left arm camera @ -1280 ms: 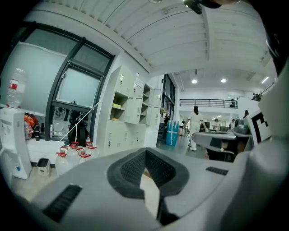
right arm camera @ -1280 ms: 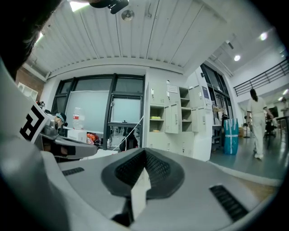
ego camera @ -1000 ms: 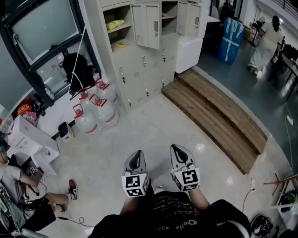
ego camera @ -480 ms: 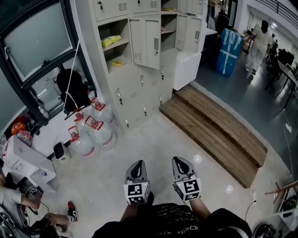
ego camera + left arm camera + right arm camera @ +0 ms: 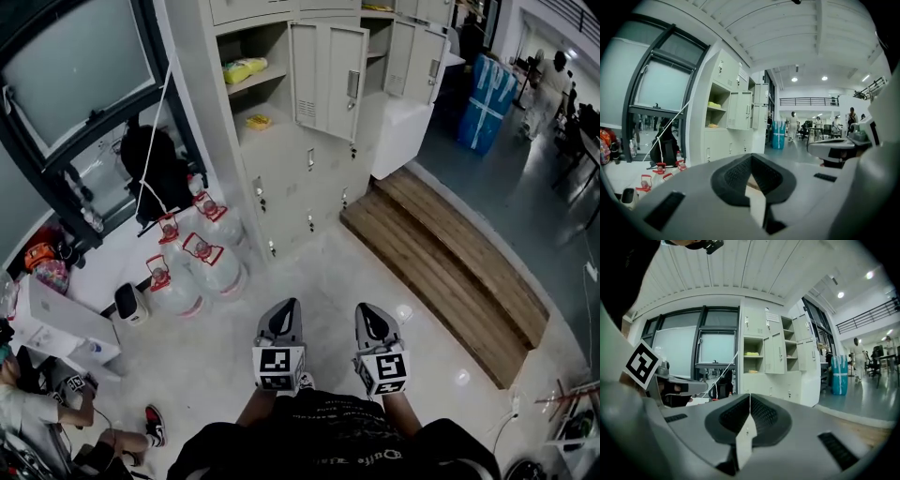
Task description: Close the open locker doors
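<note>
A pale, glossy floor (image 5: 319, 272) is spreading out in front of a tall bank of grey lockers (image 5: 281, 178), which is standing against the wall of a big open hall. A dark-framed window (image 5: 75, 66) is running along the wall to the left of the lockers, and a low wooden step (image 5: 450, 253) is stretching away from their right end. Three water bottles (image 5: 202, 267) with red caps are sitting on the floor just beside the lockers' left corner, with a black bag (image 5: 155, 159) leaning behind them.

In the lockers' upper rows one door (image 5: 328, 80) is hanging open, showing a yellow package (image 5: 246, 67) on the shelf to its left, and a second door (image 5: 417, 61) is standing open further right.

The left tool (image 5: 284, 307) and right tool (image 5: 367, 311) are being held side by side, pointing toward the lockers and well apart from them. Each is showing its jaws pressed together with nothing between them.
</note>
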